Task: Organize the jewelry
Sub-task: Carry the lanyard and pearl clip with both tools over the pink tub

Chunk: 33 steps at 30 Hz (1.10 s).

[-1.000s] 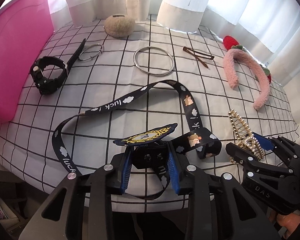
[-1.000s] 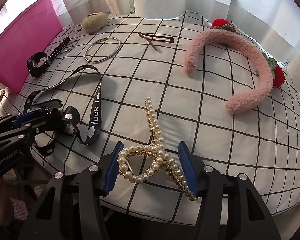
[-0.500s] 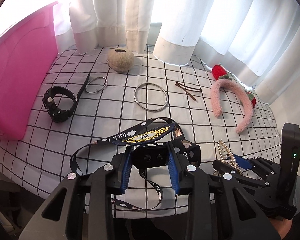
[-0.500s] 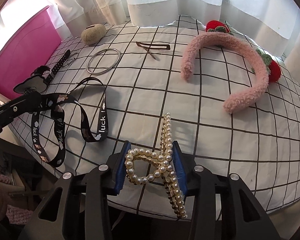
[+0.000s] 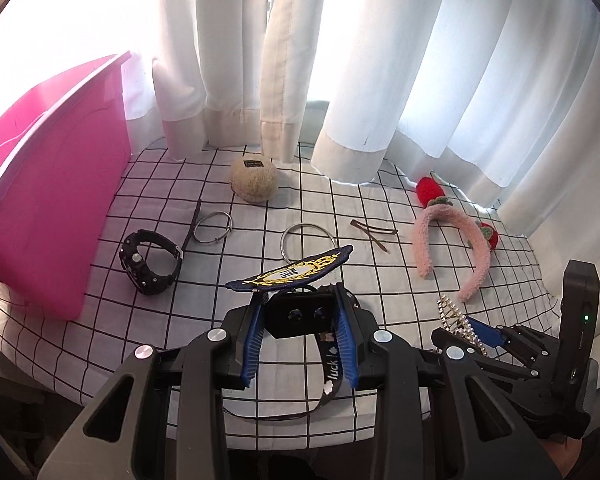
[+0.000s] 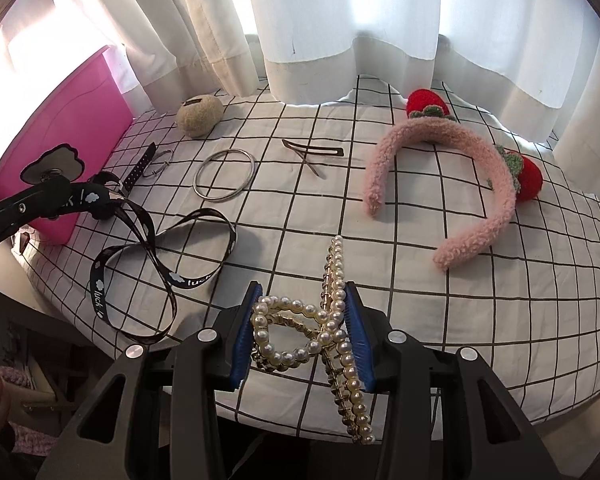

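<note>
My left gripper is shut on the black clip of a lanyard badge and holds it above the table. Its black "luck" strap hangs down and trails on the cloth. My right gripper is shut on a pearl hair claw, lifted near the table's front edge. The claw also shows at the right of the left wrist view. The pink box stands at the left.
On the checked cloth lie a black watch, a key ring, a steel bangle, a brown hair clip, a beige fuzzy ball and a pink strawberry headband. White curtains hang behind.
Both grippers have risen and pulled back from the table. The left one lifted the lanyard so its strap now hangs. The right one closed on the pearl claw and lifted it.
</note>
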Tool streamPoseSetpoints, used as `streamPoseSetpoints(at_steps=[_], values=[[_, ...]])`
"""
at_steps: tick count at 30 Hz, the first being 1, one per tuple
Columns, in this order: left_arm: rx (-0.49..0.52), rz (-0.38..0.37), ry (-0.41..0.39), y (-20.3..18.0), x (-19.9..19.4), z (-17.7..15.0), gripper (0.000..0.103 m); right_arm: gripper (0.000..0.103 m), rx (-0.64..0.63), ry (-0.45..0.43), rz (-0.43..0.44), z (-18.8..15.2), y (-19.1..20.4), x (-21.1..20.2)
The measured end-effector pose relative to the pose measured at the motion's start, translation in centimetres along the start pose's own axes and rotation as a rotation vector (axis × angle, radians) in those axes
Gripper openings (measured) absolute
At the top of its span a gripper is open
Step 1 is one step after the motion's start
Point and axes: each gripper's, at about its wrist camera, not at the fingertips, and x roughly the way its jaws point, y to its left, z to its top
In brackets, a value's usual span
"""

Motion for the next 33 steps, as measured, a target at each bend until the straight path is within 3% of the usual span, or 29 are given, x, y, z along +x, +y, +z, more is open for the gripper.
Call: streamPoseSetpoints(at_steps=[8, 19, 26, 33], values=[[0.006, -0.019, -0.13, 1.4, -4.8, 4.3, 0.032, 0.04, -0.034, -0.088, 0.035, 3.5, 3.2, -2.9], [0.017, 0.008, -0.275, 4.8, -10.6, 9.7, 0.032, 0.04, -0.119, -0.2, 0.089, 9.4, 9.0, -6.3], [0.008, 0.043, -0.393, 7.8, -15.4, 14.0, 0.032, 0.04, -0.208, -0.28, 0.158, 14.4, 15.1, -8.7], [-0.06, 0.107, -0.489, 13.6, -19.7, 18.9, 0.032, 0.04, -0.329, -0.381, 0.257, 20.3, 23.2, -11.4]])
